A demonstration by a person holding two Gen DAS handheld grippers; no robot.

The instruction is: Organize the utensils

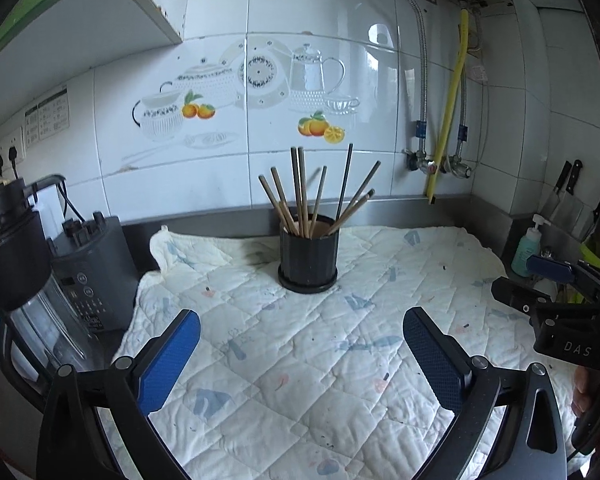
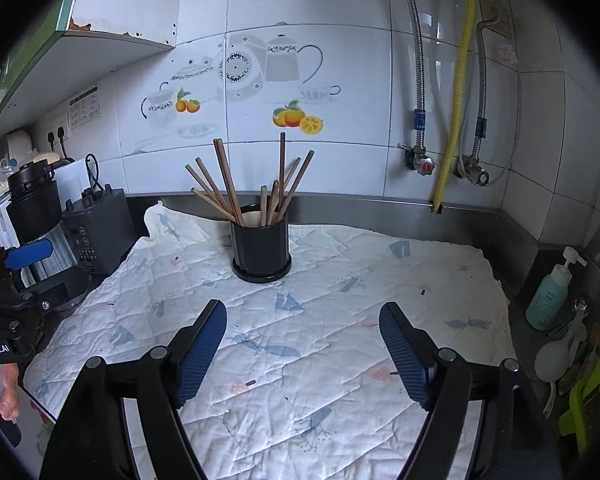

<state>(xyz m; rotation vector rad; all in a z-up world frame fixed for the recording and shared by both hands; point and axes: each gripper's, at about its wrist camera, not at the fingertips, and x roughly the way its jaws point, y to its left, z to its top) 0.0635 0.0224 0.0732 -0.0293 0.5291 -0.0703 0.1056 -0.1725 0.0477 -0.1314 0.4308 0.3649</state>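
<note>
Brown wooden chopsticks (image 2: 236, 184) all stand in the black ribbed holder (image 2: 261, 251) near the counter's back edge. Left hand-held gripper (image 1: 300, 360) and right hand-held gripper (image 2: 302, 354) are both spread, empty. The sorting looks finished; nothing remains to grasp.

Both the left gripper (image 1: 301, 334) and right gripper (image 2: 303, 326) hang wide apart, holding nothing.

White tiled wall (image 1: 320, 0) (teapot and orange decals) behind a steel counter (image 2: 480, 216), daylight glinting.

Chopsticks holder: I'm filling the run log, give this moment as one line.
chopsticks: upright in black holder | quilted cloth: otherwise bare | left gripper: open, empty | right gripper: open, empty
</note>
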